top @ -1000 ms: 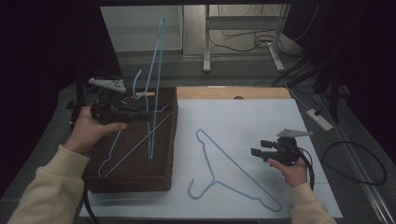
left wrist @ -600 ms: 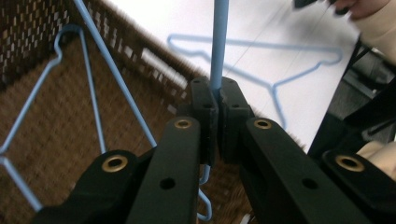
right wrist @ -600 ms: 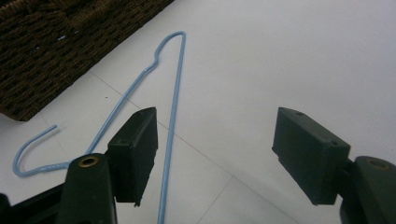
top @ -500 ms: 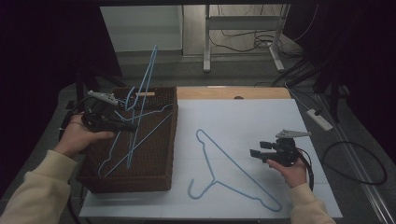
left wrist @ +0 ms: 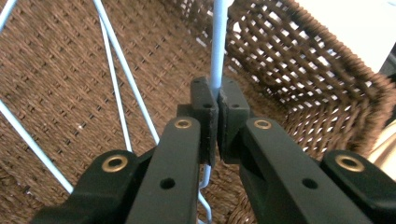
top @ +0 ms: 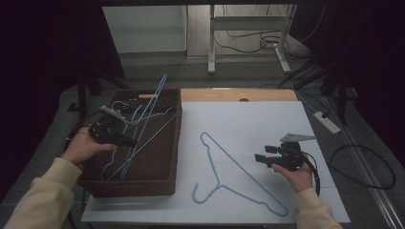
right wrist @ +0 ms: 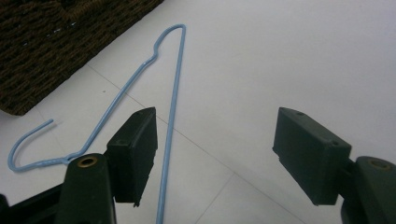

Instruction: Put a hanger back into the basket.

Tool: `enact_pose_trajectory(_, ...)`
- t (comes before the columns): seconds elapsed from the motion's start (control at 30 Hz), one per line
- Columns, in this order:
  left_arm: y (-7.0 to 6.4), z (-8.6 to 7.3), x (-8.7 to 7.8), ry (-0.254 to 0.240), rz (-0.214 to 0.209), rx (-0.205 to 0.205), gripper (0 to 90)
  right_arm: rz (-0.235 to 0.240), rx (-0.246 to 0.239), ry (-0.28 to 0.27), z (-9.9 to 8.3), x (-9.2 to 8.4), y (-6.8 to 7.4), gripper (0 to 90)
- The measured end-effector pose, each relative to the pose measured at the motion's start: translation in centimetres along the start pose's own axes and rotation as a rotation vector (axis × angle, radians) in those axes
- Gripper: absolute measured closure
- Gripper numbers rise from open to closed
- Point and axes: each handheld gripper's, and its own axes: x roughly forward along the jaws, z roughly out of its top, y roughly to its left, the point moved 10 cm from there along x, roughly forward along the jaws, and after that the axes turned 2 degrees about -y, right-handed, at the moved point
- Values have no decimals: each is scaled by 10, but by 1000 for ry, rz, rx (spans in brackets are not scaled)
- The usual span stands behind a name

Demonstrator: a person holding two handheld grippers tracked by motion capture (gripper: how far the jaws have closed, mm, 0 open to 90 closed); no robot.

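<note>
left gripper (top: 125,140) over the basket (top: 165,183), fingers (left wrist: 205,100) clamped on the wire of a blue hanger (left wrist: 218,42) that leans up out of the basket among others. right gripper (right wrist: 212,154) low over the white bench (top: 267,124), fingers apart, nothing between them. second hanger (top: 234,174) flat on the bench, just beside the right gripper.

No writing, label, brand, number or sign could be read anywhere in these pictures.
</note>
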Motion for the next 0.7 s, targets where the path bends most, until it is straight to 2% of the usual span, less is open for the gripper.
enact_pose_trajectory(0.17, 6, -5, 8, 37, 3, -13, 871, -2, -8, 10, -2, 1, 1, 312)
enact_pose_trajectory(0.3, 11, -4, 10, 27, -7, -32, 871, -2, -8, 10, -2, 1, 1, 311)
enact_pose_trajectory(0.5, 17, -2, 17, 36, 1, -58, 870, -4, -6, 9, -2, 2, 1, 310)
enact_pose_trajectory(0.7, 16, 4, 16, 63, 7, -41, 871, -3, -10, 9, -2, 2, 2, 309)
